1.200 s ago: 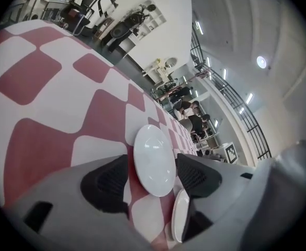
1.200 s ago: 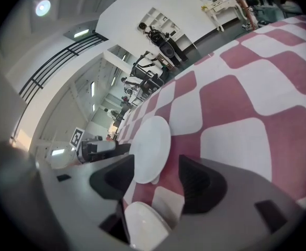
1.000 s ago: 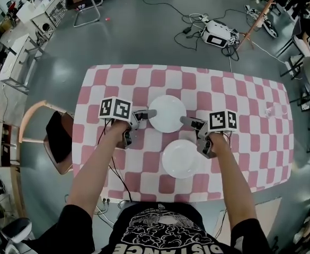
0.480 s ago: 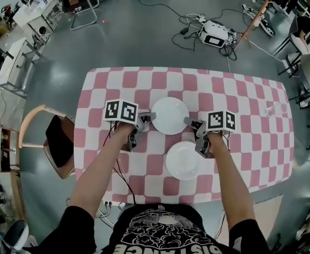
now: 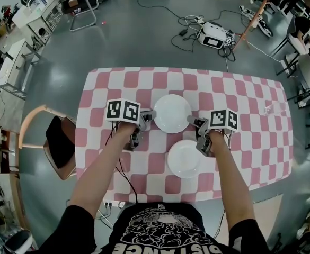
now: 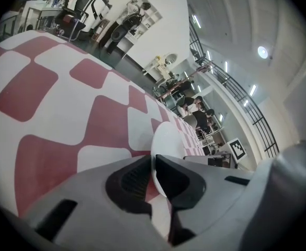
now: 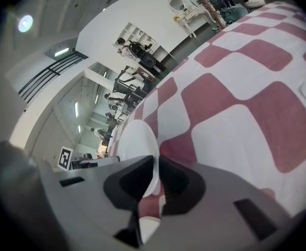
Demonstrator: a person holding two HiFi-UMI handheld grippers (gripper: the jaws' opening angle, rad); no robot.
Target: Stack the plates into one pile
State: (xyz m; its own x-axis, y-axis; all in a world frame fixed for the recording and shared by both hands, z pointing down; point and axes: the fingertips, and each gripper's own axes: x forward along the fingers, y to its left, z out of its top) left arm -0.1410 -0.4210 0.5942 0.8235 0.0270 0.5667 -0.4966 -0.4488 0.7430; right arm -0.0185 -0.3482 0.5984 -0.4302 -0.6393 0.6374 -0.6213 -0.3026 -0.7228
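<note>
far plate (image 5: 171, 113) gripped, nothing stacked yet
my left gripper (image 5: 150, 114) and right gripper (image 5: 191, 120) just closed on its rim; near plate (image 5: 184, 158) lies apart.

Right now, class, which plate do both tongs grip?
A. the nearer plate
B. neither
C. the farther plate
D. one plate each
C: the left tongs and right tongs, whose jaws have just been closing, pinch opposite rims of the farther plate; the nearer plate is in neither grip.
</note>
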